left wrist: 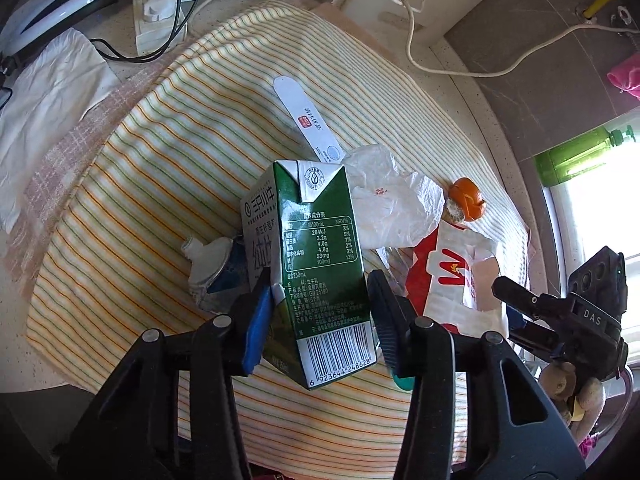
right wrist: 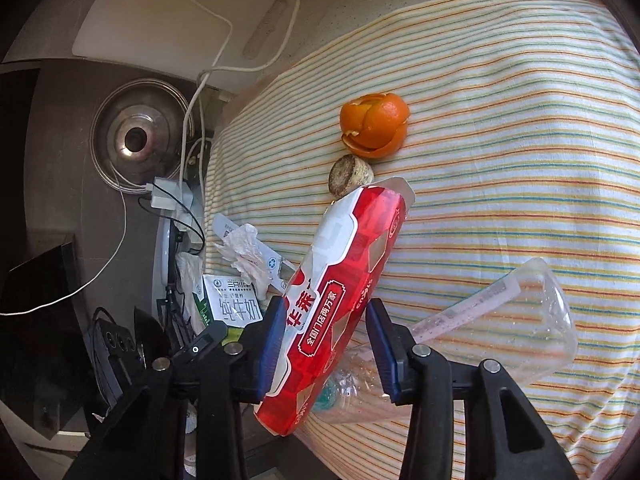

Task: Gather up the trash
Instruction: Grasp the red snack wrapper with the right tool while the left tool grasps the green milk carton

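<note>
- Clamping the green milk carton (left wrist: 320,264), the left tongs (left wrist: 320,320) press both its sides.
- Right tongs (right wrist: 326,344) straddle the red paper box (right wrist: 344,280); grip uncertain.

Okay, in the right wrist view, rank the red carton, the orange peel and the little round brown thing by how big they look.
1. red carton, though nearness to the camera inflates it
2. orange peel
3. round brown thing
</note>
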Demonstrator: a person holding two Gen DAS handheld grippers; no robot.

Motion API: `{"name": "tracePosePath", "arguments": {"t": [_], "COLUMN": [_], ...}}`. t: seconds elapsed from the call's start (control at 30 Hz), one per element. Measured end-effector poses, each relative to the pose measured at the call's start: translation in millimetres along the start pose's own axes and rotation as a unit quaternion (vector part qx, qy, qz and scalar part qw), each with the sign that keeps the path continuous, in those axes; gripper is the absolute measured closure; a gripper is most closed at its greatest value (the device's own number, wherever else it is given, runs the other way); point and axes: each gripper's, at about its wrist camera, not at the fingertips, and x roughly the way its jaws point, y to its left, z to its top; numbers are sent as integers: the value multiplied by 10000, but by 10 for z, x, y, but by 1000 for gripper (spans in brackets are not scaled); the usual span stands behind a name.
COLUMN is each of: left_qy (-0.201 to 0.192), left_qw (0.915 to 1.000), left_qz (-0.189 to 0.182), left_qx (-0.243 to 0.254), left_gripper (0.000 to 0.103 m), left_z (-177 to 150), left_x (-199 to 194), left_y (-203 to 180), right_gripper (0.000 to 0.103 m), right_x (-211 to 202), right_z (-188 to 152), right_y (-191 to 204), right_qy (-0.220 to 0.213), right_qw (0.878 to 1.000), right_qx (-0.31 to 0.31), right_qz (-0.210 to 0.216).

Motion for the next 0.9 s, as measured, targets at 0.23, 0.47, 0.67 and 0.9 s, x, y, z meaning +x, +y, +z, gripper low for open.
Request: {"name": "tracePosePath", "arguments": {"t": [0.23, 0.47, 0.67, 0.9], "left_qy": [-74, -196, -341, -448], "left_qw": [9999, 9992, 9980, 9969], "left_qz": [-135, -331, -492, -521], "left_qx": [57, 75, 185, 394], "left_gripper": [57, 57, 57, 57], "left_z": [-57, -120, -211, -444], "left_x": [-112, -307, -555, -844], "left_y": [63, 129, 194, 399], "right_gripper": [88, 88, 88, 88], "right_x": [-41, -252, -446, -634], "right_z": [-83, -191, -403, -788], "right_y": [15, 85, 230, 454], "right_qy": [-185, -558, -847, -1134], "right_qw": [9998, 9982, 9945, 9861], "right_qx": [-68, -221, -554, -1088], "right_qz": [-11, -86, -270, -533]}}
